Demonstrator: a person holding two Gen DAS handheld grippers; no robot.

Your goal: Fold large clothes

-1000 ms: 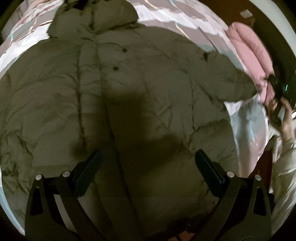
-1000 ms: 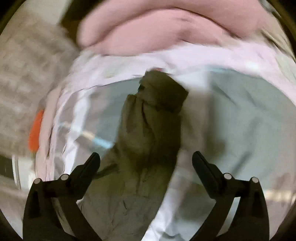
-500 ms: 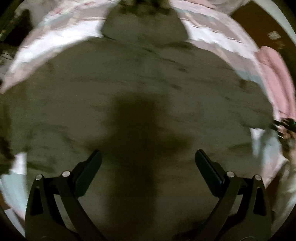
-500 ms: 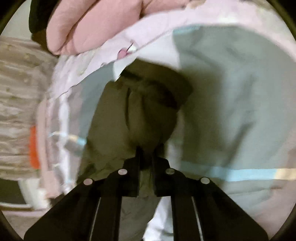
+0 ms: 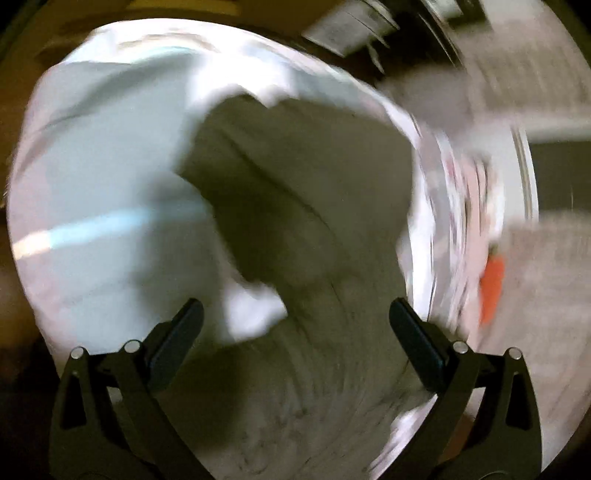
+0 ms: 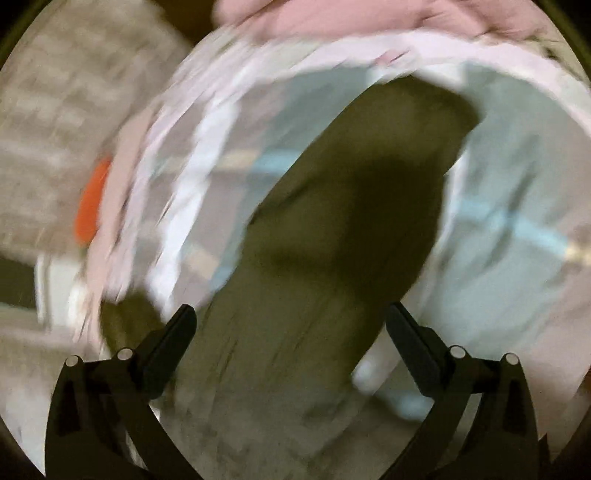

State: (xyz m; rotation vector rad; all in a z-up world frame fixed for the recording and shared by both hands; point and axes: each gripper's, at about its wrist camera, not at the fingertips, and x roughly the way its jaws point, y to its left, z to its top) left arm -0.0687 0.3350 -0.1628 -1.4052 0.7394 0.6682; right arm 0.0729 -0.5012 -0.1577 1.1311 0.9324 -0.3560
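An olive-green puffer jacket [image 5: 303, 206] lies on a pale blue and white bedsheet [image 5: 103, 177]. Both views are blurred by motion. In the left wrist view a sleeve or side of the jacket runs from the upper middle down between my fingers. My left gripper [image 5: 295, 325] is open and empty above it. In the right wrist view a jacket sleeve [image 6: 332, 258] stretches from the upper right down between the fingers. My right gripper [image 6: 290, 326] is open and holds nothing.
A pink garment [image 6: 332, 18] lies at the far edge of the bed. An orange object [image 6: 92, 199] sits by the bed's left edge, and it also shows in the left wrist view [image 5: 493, 288]. The bed edge [image 5: 436, 206] and the floor lie to the right.
My right gripper was shut on the sleeve half a second ago and is now open, the sleeve released. My left gripper has swung from the jacket's body to its side near the bed edge.
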